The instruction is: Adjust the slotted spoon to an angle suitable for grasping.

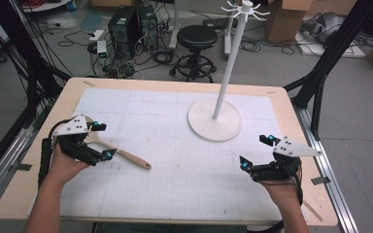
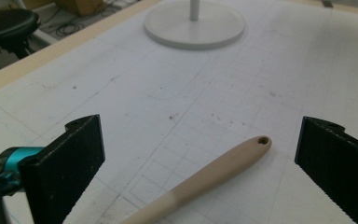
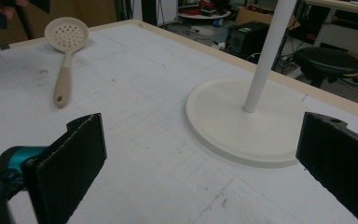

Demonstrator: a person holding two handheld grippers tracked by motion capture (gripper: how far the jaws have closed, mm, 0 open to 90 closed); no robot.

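Observation:
A beige slotted spoon [image 1: 126,158] lies on the white gridded mat [image 1: 175,184] at the left, its handle end pointing toward the table's middle. My left gripper [image 1: 104,141] is open over the spoon, one jaw on each side of the handle [image 2: 223,163], and it hides the spoon's head in the high view. The jaws do not touch the handle. My right gripper [image 1: 255,151] is open at the right of the mat with nothing between its jaws. From the right gripper [image 3: 200,135] view, the spoon [image 3: 64,56] lies far off with its perforated head up.
A white hook stand [image 1: 214,121] with a round base and a tall pole [image 1: 230,53] stands on the mat right of centre, just beyond my right gripper; its base [image 3: 242,121] is close ahead. A black stool [image 1: 196,39] and computer cases sit past the table's far edge.

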